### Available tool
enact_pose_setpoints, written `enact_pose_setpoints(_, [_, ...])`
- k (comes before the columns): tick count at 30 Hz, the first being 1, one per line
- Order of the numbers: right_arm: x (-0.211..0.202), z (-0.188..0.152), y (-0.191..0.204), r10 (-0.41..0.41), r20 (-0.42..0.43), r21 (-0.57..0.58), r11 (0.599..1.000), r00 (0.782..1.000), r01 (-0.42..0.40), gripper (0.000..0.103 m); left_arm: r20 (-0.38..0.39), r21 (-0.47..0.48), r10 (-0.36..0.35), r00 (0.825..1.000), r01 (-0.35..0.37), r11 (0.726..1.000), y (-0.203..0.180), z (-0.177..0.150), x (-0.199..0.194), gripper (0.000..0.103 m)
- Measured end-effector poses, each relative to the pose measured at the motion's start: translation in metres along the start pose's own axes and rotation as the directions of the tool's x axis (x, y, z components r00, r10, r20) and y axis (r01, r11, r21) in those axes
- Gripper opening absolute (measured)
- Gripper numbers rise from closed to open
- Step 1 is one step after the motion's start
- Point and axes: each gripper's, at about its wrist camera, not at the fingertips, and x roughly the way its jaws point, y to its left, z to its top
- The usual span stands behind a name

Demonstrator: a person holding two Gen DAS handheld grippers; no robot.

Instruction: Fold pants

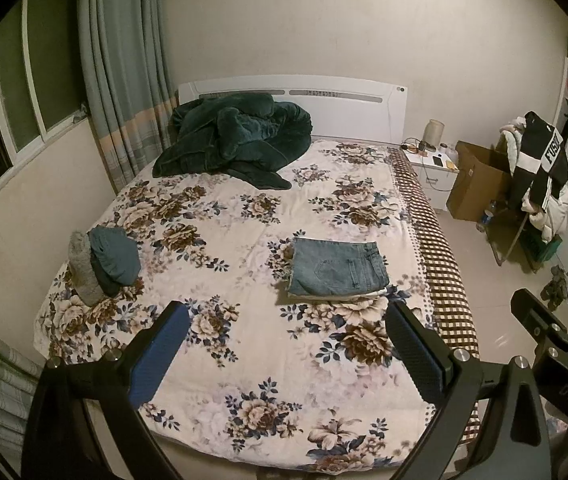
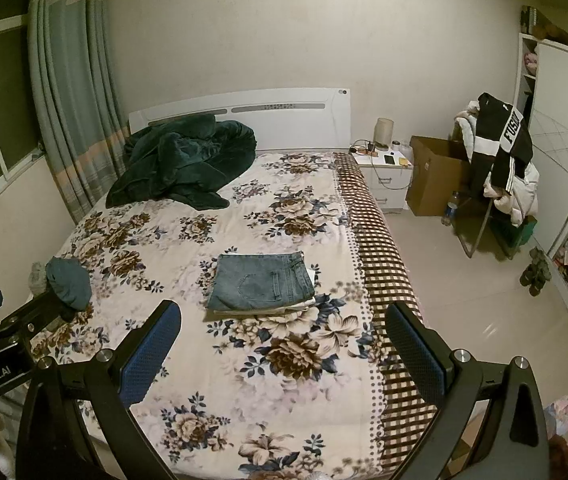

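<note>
Jaws of the left gripper (image 1: 288,344) and right gripper (image 2: 284,344) stand spread and empty above the floral bedspread (image 1: 219,216). Ahead lies the folded blue denim pants (image 2: 261,282) atop pale folded cloth, long axis crosswise, waistband toward the checkered edge.

Folded blue denim pants (image 1: 338,266) lie flat atop a pale folded garment (image 1: 364,295)
</note>
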Motion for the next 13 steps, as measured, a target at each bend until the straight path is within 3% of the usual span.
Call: enact_pose_setpoints(13, [-0.004,-0.005,0.002,0.004,-0.005,0.002,1.0,1.0,-0.004,0.103,0.005,0.001,-0.001,1.0,0.001,1.0,-0.0065,-0.0082,-0.0058,0.1])
